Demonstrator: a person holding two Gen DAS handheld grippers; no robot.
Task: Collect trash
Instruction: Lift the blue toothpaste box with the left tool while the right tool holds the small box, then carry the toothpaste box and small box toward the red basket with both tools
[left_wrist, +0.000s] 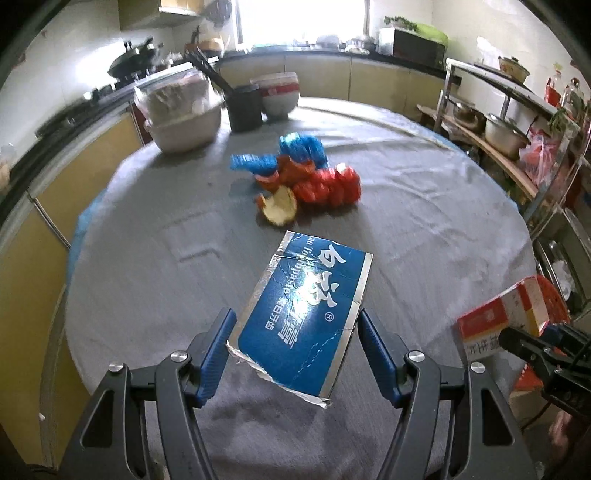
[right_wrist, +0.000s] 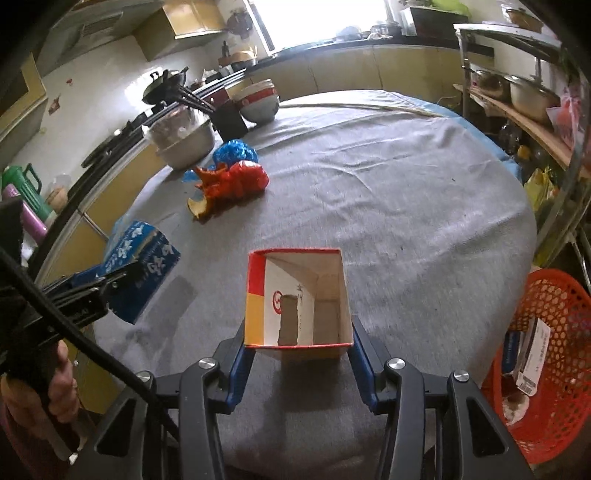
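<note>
Left wrist: toothpaste box (left_wrist: 306, 317) clamped between left hand-held gripper (left_wrist: 297, 354) pads.

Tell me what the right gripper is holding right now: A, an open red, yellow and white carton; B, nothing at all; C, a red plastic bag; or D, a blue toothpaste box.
A: in the right wrist view the right gripper has its blue pads pressed on both sides of the open red, yellow and white carton, while the blue toothpaste box sits in the left gripper.

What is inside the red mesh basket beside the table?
The red mesh basket holds a blue package and a white labelled packet. Whatever lies beneath them at the bottom is covered or out of frame.
</note>
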